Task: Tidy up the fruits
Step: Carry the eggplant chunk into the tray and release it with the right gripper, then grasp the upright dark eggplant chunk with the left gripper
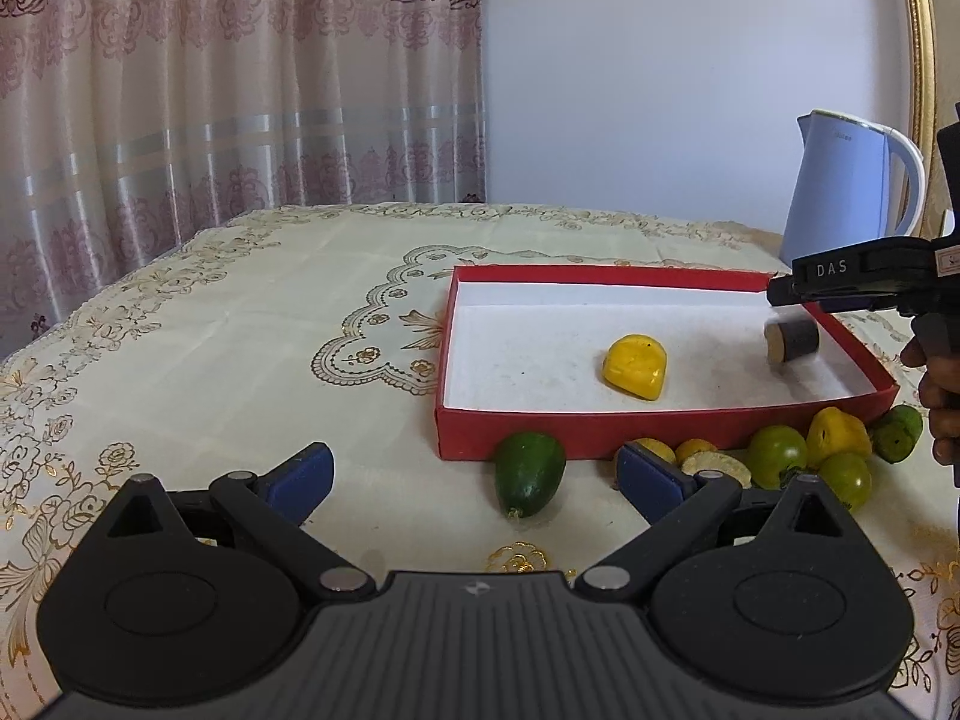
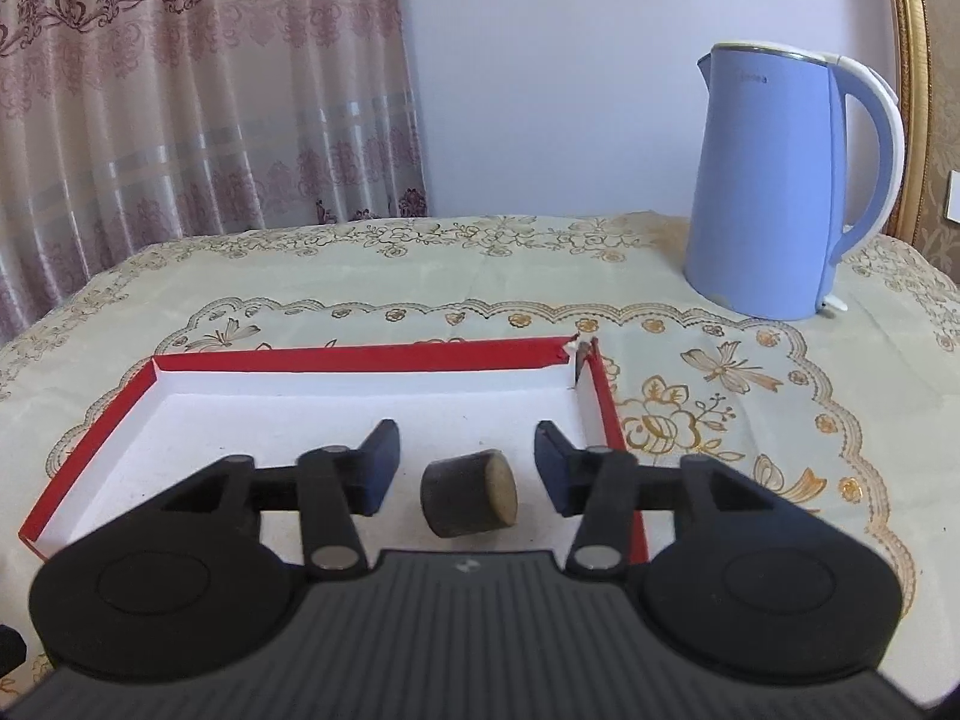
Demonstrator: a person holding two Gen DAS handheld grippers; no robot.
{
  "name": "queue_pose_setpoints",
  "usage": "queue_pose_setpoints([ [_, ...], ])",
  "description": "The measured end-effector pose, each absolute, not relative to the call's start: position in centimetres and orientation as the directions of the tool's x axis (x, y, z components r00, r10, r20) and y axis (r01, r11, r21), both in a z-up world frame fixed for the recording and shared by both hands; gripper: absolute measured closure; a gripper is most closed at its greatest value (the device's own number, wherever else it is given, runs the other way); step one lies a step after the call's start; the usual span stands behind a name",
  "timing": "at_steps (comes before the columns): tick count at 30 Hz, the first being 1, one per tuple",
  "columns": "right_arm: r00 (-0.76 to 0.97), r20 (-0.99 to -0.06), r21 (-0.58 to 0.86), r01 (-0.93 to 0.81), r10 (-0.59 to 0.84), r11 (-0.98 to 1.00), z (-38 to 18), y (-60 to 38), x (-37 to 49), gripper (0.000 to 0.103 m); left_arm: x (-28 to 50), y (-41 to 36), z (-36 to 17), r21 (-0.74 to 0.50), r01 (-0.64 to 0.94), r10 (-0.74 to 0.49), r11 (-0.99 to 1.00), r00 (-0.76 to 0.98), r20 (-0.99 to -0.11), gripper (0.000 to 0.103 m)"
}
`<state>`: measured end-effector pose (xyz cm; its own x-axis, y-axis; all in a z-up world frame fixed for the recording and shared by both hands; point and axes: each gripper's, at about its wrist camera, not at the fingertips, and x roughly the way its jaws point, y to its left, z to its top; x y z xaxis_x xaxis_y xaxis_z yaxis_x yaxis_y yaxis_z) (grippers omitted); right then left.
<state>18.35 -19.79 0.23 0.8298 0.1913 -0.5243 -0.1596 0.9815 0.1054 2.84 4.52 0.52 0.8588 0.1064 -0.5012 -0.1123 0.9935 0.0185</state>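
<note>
Right gripper (image 2: 467,474) hangs over the red tray (image 2: 372,358), jaws parted, the dark cylinder piece (image 2: 469,495) loose between them, touching neither pad. Left gripper (image 1: 474,480) gapes wide near the green avocado (image 1: 530,473); 1 yellow fruit (image 1: 635,366) sits in the tray.

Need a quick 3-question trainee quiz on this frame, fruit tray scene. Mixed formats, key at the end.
1. True or false: the right gripper is clamped on the dark cylinder piece.
2. How many items lie inside the red tray?
3. The green avocado-like fruit is: A) in the tray B) on the cloth outside the tray's near wall C) beside the blue kettle

Key: 1 false, pads clear of it; 2 two, with the yellow fruit; 3 B.
</note>
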Motion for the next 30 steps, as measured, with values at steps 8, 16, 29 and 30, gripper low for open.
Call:
queue_pose_setpoints([
  [8, 0.87, -0.449, 0.129, -0.161, 0.202, 0.979, 2.3, -21.3, 14.3, 0.053, 2.5, 4.2, 0.7, 0.06, -0.115, 0.129, 0.992, 0.867, -0.482, 0.002],
  [16, 0.907, -0.356, 0.094, -0.203, 0.224, 0.975, 3.3, -22.2, 6.0, 0.032, 1.0, 5.5, 0.6, 0.025, 0.003, 0.008, 1.0, 0.896, -0.443, 0.002],
  [29, 0.902, -0.405, 0.076, -0.129, 0.149, 0.989, -0.5, -24.7, 0.8, 0.036, -1.1, 3.4, 0.1, 0.058, 0.189, -0.152, 0.98, 0.906, -0.395, 0.002],
  [30, 0.9, -0.406, 0.088, -0.136, 0.16, 0.987, -0.7, -24.9, 0.7, 0.036, -1.1, 2.9, -0.1, 0.066, 0.201, -0.159, 0.977, 0.905, -0.395, 0.002],
])
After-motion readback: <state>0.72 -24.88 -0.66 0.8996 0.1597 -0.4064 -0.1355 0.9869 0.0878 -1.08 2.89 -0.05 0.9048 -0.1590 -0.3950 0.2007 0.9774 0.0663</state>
